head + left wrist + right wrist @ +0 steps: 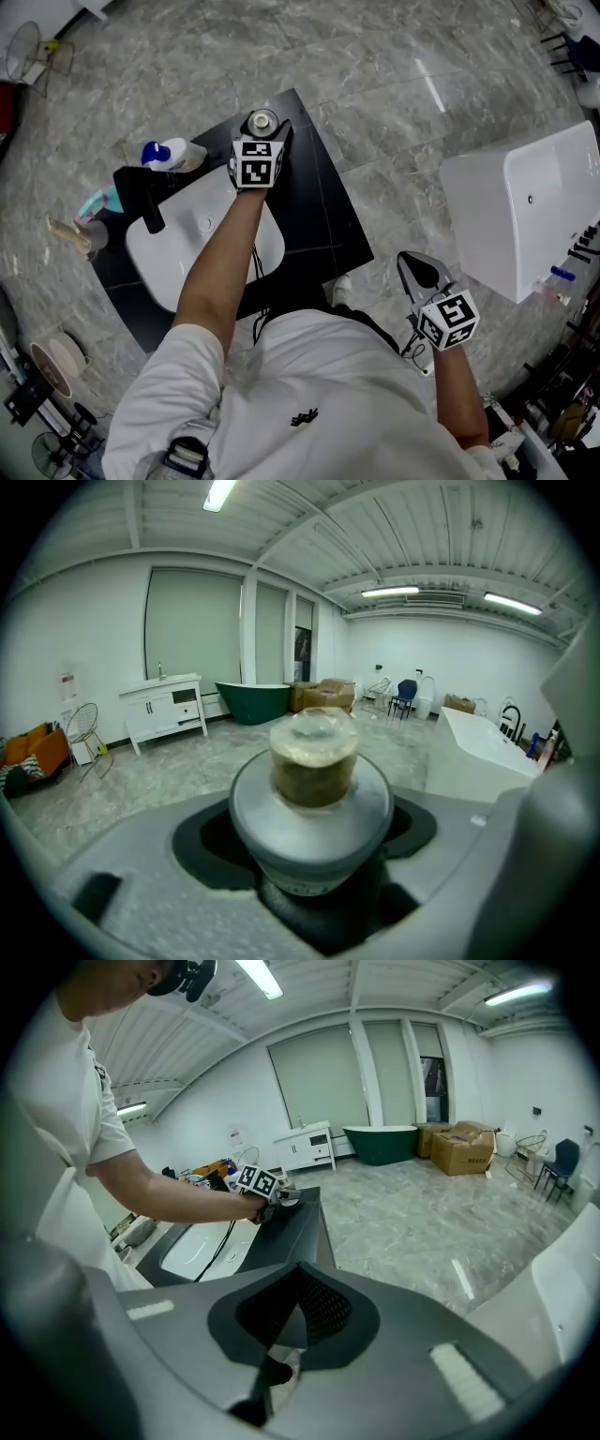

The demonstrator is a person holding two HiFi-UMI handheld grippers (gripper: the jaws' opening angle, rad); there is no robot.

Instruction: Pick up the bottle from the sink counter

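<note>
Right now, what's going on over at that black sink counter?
A person's left gripper is closed on a small bottle with a grey collar and brownish cap at the far corner of the black sink counter. Whether it is off the counter is unclear. The right gripper hangs beside the person, jaws together, empty.

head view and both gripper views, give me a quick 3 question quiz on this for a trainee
1. True or false: the right gripper is shut with nothing between its jaws.
2. Multiple choice: what sits between the left gripper's jaws?
A) a spray bottle with a blue cap
B) the bottle with a silver collar
C) the faucet
3. Fill in the missing word: the white basin is set in a ____ counter.

Key: 1 true; 2 B; 3 black.
</note>
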